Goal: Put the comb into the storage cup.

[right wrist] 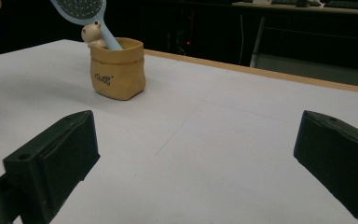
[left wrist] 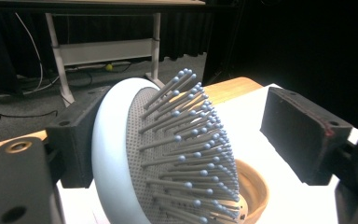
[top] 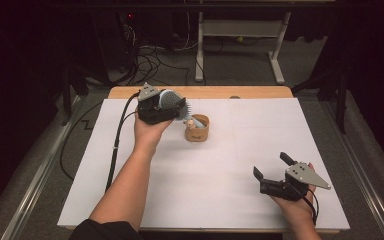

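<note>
Tabletop pot (left wrist: 254, 189) behind hairbrush (left wrist: 168, 154)

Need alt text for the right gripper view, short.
A tan pot with a small bear figure on its rim holds a pale blue hairbrush handle-down on the white table. The right tongs stand open in front, holding nothing.

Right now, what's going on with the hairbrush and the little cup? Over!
Left gripper open around hairbrush head. Handle in tan cup. Right gripper open, empty. Nothing in the way.
</note>
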Motion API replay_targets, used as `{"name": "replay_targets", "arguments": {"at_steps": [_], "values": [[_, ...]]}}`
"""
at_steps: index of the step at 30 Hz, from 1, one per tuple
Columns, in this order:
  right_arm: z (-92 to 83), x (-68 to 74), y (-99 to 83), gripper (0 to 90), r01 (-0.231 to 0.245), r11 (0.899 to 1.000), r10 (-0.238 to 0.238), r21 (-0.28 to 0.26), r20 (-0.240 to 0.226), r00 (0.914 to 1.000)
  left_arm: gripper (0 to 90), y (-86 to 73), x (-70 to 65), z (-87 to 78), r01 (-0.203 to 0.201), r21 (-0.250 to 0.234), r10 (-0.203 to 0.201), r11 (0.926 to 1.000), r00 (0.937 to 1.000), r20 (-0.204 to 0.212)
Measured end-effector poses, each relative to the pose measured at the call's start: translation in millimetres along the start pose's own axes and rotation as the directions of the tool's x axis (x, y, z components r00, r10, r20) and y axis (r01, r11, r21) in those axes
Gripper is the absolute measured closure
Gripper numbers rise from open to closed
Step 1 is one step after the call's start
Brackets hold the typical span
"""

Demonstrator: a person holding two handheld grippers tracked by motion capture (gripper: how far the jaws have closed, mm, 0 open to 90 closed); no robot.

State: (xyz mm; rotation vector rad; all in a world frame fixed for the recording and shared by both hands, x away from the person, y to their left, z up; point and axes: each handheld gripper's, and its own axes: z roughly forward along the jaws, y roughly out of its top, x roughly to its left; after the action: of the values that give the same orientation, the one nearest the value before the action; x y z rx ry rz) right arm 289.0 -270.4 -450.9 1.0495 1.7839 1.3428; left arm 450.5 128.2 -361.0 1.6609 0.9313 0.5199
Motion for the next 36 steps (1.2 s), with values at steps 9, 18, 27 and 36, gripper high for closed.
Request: {"name": "replay_targets", "arguments": {"at_steps": [9,18,27,36], "values": [[0.1,0.0,-0.1,0.2,0.0,1.0,0.0,0.001,0.001,1.0,15.9,-0.1,1.9,-0.7,-0.009,0.006,0.009,0.9999,1.0,-0.004],[-0.2,0.0,0.1,0.2,-0.001,1.0,0.001,0.0,0.003,1.0,11.7,0.5,1.7,-1.9,-0.012,0.007,0.012,0.9999,0.9998,-0.013],[0.0,0.1,-0.1,0.2,-0.001,1.0,0.001,0.001,0.003,1.0,0.0,0.9,2.1,-6.1,-0.024,0.005,0.024,0.9997,0.9996,-0.014],[0.8,0.7,-0.7,0.2,0.004,1.0,-0.004,0.007,0.004,1.0,0.0,1.6,4.6,-18.0,-0.015,-0.021,0.015,0.9997,0.9998,-0.016]]}}
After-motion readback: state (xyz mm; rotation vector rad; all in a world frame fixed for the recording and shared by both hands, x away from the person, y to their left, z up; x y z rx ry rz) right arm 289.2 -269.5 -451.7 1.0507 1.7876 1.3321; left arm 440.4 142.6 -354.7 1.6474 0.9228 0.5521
